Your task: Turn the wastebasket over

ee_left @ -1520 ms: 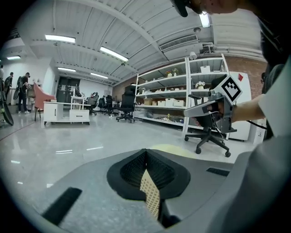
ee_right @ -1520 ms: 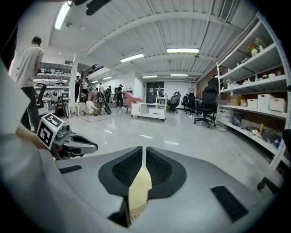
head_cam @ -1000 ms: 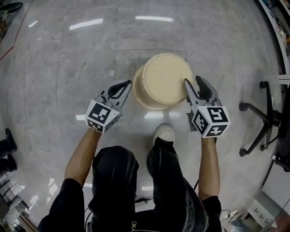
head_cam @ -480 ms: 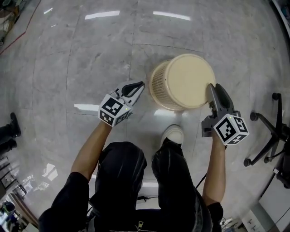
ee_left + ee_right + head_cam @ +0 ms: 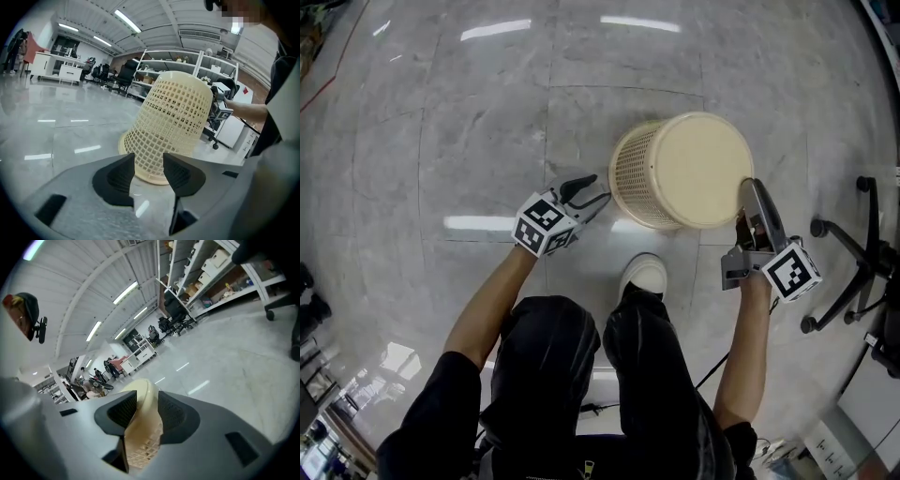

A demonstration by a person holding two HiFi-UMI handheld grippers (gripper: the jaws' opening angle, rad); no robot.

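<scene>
head view shows one wastebasket point(image 5: 698, 169) upside down on the grey stone floor point(image 5: 441, 112). its closed base is turned up and its mouth is down, so the inside is hidden. it stands in front of the person's one visible shoe point(image 5: 643, 276); the other foot is covered by the dark trouser legs point(image 5: 581, 375). there are two grippers, one on each side of the basket. the left gripper point(image 5: 592, 192) is just beside the mesh wall but apart from it. its jaws have just been opening and now stand wide, and in the left gripper view nothing is between them: the basket is seen only beyond the gap, whole from rim to base. the right gripper point(image 5: 748, 192) reaches onto the edge of the upturned base. its jaws have just been closing a little, and in the right gripper view the cream edge of the basket fills the space between them. both pads appear to lie on it, though it is so near to the lens that the contact is not sharp. that view shows only a narrow strip of the basket; the rest is behind the gripper body. one office chair point(image 5: 848, 272) is at the right, and the picture's border cuts it so that only part of its star base and some wheels show. the far shelves point(image 5: 164, 70) in the left gripper view are too small to tell what they carry.
</scene>
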